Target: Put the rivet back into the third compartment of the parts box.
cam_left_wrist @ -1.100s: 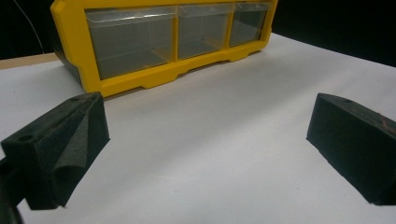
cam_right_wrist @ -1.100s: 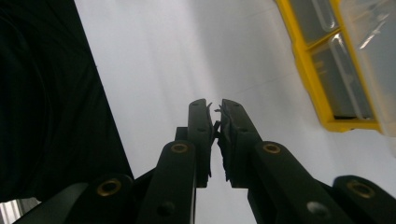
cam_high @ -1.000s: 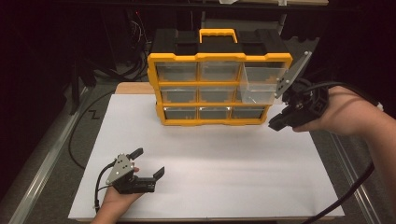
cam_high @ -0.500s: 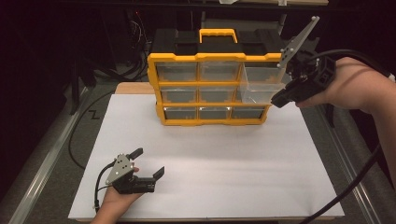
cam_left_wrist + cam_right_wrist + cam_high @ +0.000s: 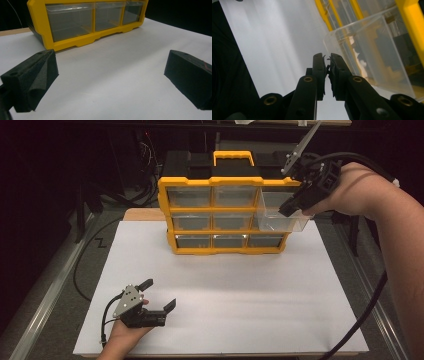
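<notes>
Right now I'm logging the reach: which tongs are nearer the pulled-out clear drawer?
Right. The right tongs hover at the clear drawer; the left tongs rest far off on the white sheet.

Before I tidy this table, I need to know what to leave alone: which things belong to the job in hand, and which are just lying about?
In the job:
- yellow drawer organizer
- clear drawer pulled out at its upper right
- right claw, shut, beside that drawer

Just there:
- left claw, open, resting low
- white sheet
- cables
</notes>
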